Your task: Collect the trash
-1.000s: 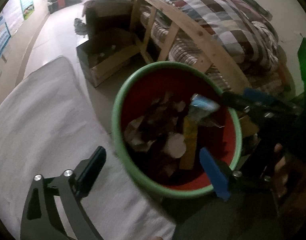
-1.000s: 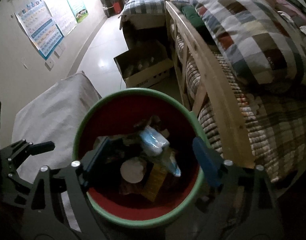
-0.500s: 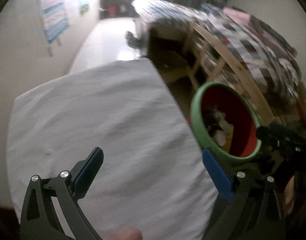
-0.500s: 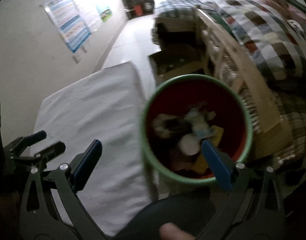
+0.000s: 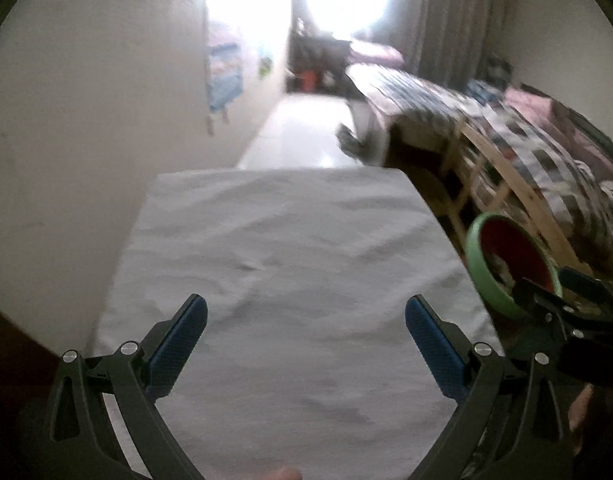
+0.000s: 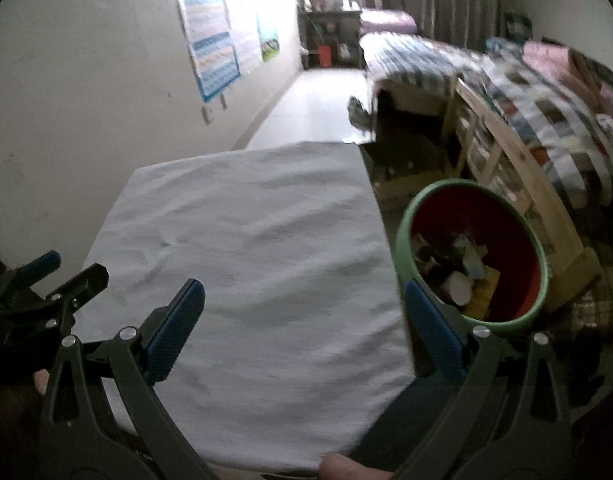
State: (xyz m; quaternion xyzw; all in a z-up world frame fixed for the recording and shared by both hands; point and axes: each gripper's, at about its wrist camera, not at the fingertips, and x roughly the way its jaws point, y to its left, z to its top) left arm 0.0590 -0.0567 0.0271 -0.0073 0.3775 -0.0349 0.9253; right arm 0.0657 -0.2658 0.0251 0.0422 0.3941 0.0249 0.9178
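1. Left wrist view: your left gripper (image 5: 305,330) is spread wide and empty above the white cloth (image 5: 290,240); the bin (image 5: 510,264) sits at three o'clock, its trash blurred.
2. Right wrist view: your right gripper (image 6: 304,316) is released and empty; the bin (image 6: 472,252) of trash (image 6: 456,268) sits at two o'clock, just beyond the right finger.

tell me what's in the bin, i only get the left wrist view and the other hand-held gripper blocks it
Observer: The right wrist view looks straight into the bin. It holds a white round lid or cup, a yellow packet and dark crumpled scraps.
Operator: is the right hand-held gripper carrying anything
Observer: No. The right hand-held gripper is open, and only the white cloth shows through the gap.
Operator: anything on the floor past the bin
Observer: A cardboard box sits beside the wooden bed frame. Its contents are too dark to make out.
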